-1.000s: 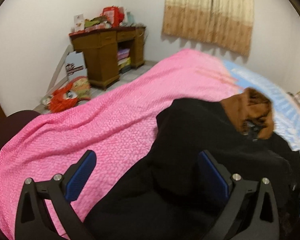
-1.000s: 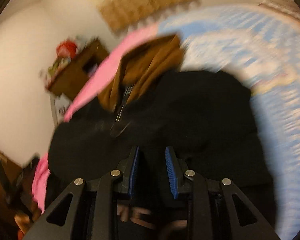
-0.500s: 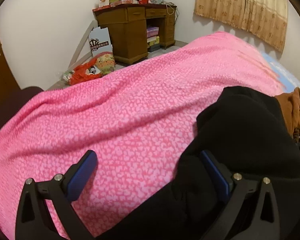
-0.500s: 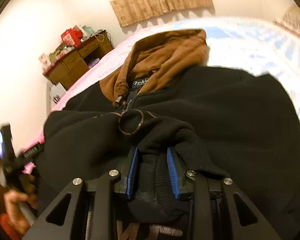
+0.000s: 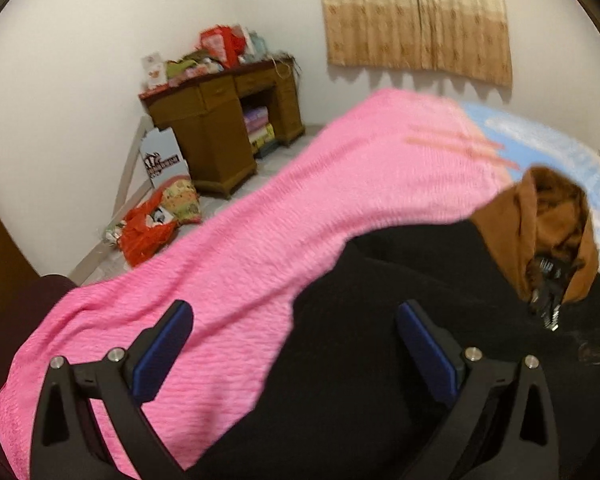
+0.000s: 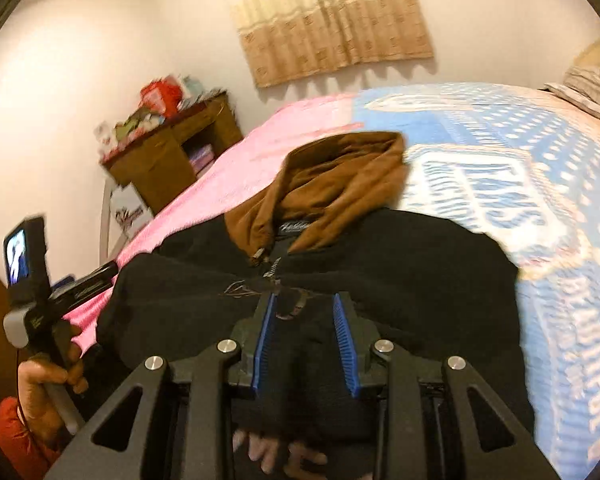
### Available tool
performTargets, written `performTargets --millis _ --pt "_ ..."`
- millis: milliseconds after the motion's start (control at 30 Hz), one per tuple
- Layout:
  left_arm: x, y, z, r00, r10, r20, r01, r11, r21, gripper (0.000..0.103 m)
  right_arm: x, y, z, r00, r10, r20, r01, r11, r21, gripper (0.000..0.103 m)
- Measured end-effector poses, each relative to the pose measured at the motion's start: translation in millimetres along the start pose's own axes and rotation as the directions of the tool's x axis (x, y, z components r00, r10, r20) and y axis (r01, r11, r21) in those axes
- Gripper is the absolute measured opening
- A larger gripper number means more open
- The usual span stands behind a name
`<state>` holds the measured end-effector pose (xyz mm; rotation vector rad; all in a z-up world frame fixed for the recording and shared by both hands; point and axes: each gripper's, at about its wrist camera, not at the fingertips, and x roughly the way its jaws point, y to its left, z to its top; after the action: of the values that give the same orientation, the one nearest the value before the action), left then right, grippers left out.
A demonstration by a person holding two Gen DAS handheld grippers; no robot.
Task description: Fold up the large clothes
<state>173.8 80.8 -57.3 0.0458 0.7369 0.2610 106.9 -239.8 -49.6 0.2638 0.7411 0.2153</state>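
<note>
In the left wrist view, the left gripper (image 5: 294,334) held its blue-padded fingers wide apart with nothing between them, poised over the edge of a black fleece hooded jacket (image 5: 400,360) that lay on a textured pink blanket (image 5: 240,264) covering the bed, the jacket's brown hood (image 5: 540,232) bunched at two o'clock and a cluttered brown wooden desk (image 5: 220,128) standing against the wall at eleven o'clock. In the right wrist view, the right gripper (image 6: 304,340) was clamped on a bunched fold of the same jacket (image 6: 400,272), its ribbed blue pads (image 6: 263,344) pressing thick black cloth between them, with the hood (image 6: 340,176) at twelve o'clock, a blue-and-white printed bedsheet (image 6: 540,208) from one to four o'clock, and the person's left hand (image 6: 46,384) holding the other gripper's handle at eight o'clock.
</note>
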Motion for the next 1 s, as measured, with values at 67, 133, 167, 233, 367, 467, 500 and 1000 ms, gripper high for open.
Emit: performTargets --millis 67,133,167,233,367,467,500,1000 --pt "20.1 -3.0 -6.3 0.998 -0.001 -0.057 0.001 1.0 0.005 0.103 45.3 0.4 -17.2 0.984 0.076 -0.158 -0.072 0.997 0.028 0.032" --pt "33.0 7.1 -13.1 0.995 -0.058 -0.085 0.054 0.997 -0.05 0.103 52.6 7.1 -32.7 0.994 0.062 -0.092 -0.065 0.997 -0.041 0.033" --pt "36.0 14.0 -14.0 0.991 -0.098 -0.096 0.09 0.992 -0.087 0.103 52.2 8.4 -32.3 0.993 0.057 -0.108 -0.062 0.997 -0.039 0.033" --pt "33.5 14.8 -13.5 0.986 -0.129 -0.103 0.117 0.987 -0.112 0.103 49.7 7.4 -28.8 0.99 0.063 -0.128 -0.066 0.998 -0.019 0.033" --pt "6.1 22.4 -9.7 0.983 -0.159 -0.093 0.155 0.987 -0.05 0.103 9.6 5.5 -31.1 0.995 0.041 -0.089 -0.04 0.999 0.016 0.032" --pt "-34.6 43.7 -12.7 0.973 -0.229 -0.024 0.229 0.973 0.011 0.103 -67.4 -6.9 -35.7 0.997 0.045 0.07 -0.05 0.996 0.077 0.032" --pt "-54.2 55.7 -16.3 0.964 -0.265 0.006 0.264 0.964 0.031 0.103 -100.8 -10.3 -38.4 0.991 0.011 0.13 -0.021 0.997 0.071 0.032" --pt "-170.5 174.0 -92.5 0.947 -0.305 0.101 0.289 0.946 0.147 0.103 -491.7 -19.0 -156.8 0.63 -0.464 0.622 0.405 0.88 0.246 0.086"
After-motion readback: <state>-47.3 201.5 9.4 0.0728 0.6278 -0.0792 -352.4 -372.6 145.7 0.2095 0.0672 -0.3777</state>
